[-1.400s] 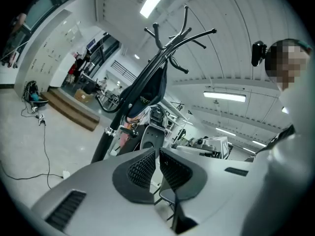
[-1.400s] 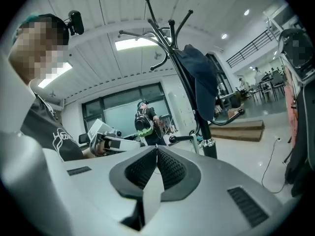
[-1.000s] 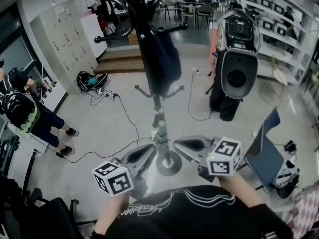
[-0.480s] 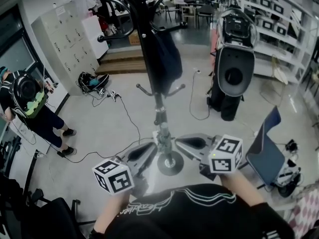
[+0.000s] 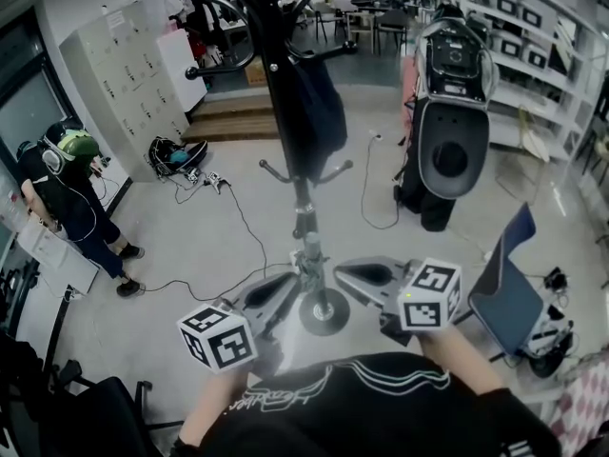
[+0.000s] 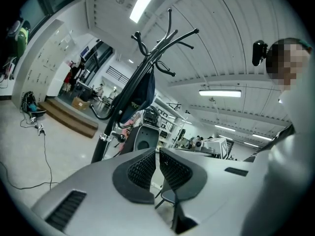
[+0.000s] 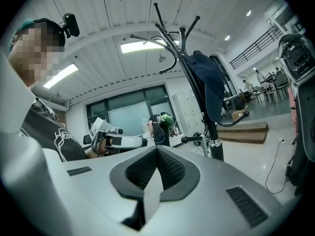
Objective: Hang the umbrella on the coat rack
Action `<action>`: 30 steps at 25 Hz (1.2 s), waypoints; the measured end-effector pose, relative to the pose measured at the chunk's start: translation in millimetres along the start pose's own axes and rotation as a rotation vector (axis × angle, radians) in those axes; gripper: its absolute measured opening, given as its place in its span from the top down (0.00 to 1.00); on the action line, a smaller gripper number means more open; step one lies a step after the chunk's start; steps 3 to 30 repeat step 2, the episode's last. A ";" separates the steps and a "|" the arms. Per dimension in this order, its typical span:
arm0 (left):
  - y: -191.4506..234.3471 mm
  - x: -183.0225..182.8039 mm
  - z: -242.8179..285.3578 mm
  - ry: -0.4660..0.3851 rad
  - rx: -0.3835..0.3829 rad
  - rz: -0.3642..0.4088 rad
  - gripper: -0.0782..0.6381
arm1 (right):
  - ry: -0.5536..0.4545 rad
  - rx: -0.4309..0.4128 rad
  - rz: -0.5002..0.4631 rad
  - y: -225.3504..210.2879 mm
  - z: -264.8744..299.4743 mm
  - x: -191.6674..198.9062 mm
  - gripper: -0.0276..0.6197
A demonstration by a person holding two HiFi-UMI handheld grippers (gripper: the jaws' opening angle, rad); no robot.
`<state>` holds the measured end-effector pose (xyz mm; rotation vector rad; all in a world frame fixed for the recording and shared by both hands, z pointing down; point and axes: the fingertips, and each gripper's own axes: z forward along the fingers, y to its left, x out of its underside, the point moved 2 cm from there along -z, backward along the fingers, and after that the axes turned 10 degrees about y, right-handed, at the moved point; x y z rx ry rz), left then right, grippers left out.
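Cool, even indoor light filled all three views. In the left gripper view a ceiling strip light (image 6: pixel 144 3) burned white at 12 o'clock. In the right gripper view a second strip light (image 7: pixel 142 45) glared at 11 o'clock. From the head view the pale floor (image 5: pixel 219 246) showed a soft sheen and only faint shadows, and the coat rack (image 5: pixel 276 84) read as a dark silhouette. Fisheye distortion bent straight lines toward the edges and the corners went black. The left gripper (image 6: pixel 157 151) and right gripper (image 7: pixel 156 149) looked soft up close.
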<state>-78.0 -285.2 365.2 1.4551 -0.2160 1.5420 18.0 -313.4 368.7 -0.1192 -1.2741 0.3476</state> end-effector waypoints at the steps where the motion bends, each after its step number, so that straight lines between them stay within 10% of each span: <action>1: -0.3 1.5 0.8 0.000 -0.001 -0.001 0.86 | 0.001 0.000 0.001 -0.2 -0.7 1.6 0.94; 30: -0.7 3.0 1.6 0.001 -0.003 -0.002 0.86 | 0.001 -0.001 0.002 -0.4 -1.5 3.3 0.94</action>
